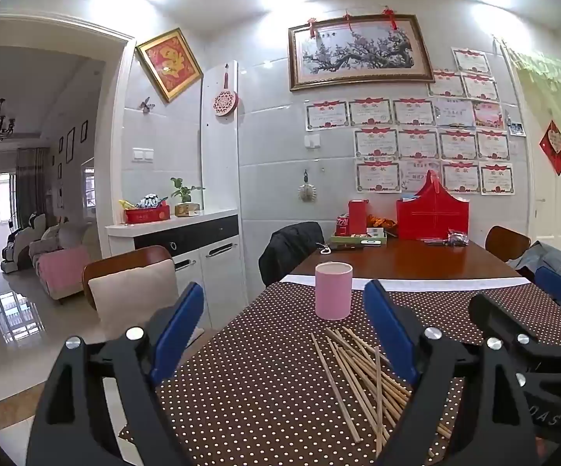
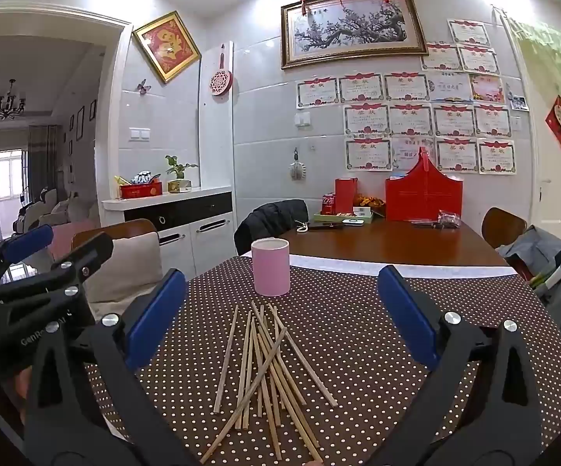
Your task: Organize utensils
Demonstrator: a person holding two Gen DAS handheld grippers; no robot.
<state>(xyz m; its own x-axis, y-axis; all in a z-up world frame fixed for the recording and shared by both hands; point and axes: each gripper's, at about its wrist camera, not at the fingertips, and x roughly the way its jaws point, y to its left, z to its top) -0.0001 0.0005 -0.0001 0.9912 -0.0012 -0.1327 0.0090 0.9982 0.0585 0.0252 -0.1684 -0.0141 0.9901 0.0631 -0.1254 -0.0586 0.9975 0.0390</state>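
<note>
A loose pile of several wooden chopsticks lies on the brown polka-dot table mat. A pink cylindrical cup stands upright just behind the pile. In the left wrist view the chopsticks lie low and right of centre, with the pink cup behind them. My left gripper is open and empty above the mat's left part. My right gripper is open and empty, with the pile between its fingers. Each gripper shows at the edge of the other's view.
The wooden table holds red gift boxes, a can and a tray at the far end. Chairs with jackets stand at the far left and right. A cushioned chair and a white cabinet are on the left.
</note>
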